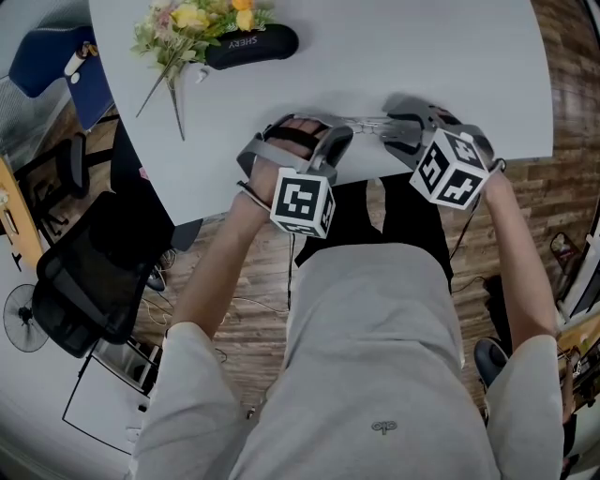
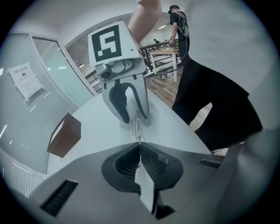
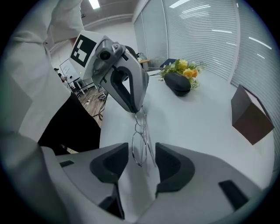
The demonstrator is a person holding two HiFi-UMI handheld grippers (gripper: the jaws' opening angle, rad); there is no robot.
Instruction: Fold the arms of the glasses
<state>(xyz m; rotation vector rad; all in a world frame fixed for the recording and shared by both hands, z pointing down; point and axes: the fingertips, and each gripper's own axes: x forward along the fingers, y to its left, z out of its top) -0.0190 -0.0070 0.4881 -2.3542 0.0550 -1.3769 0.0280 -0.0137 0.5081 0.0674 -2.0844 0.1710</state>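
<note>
Head view looks steeply down; gripper views face each other (sharing the glasses [image 3: 139, 148]).

Table [image 1: 375, 56]: pale grey top with a rounded near edge.
Far left: yellow flowers [image 1: 192, 23], lying flat.
Beside them: black glasses case [image 1: 251, 45], against the blooms.
Well apart: brown box [image 3: 250, 116], standing alone.

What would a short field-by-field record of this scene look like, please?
surface: white table
glasses: thin wire frame, spanning from one gripper to the other near the table's front edge
left hand-held gripper: shut on one end of the glasses
right hand-held gripper: jaws apart, the other end of the glasses between them, not pinched
arms of the glasses: folded or not, cannot tell
elsewhere on the table: black glasses case, flowers beside it, brown box
</note>
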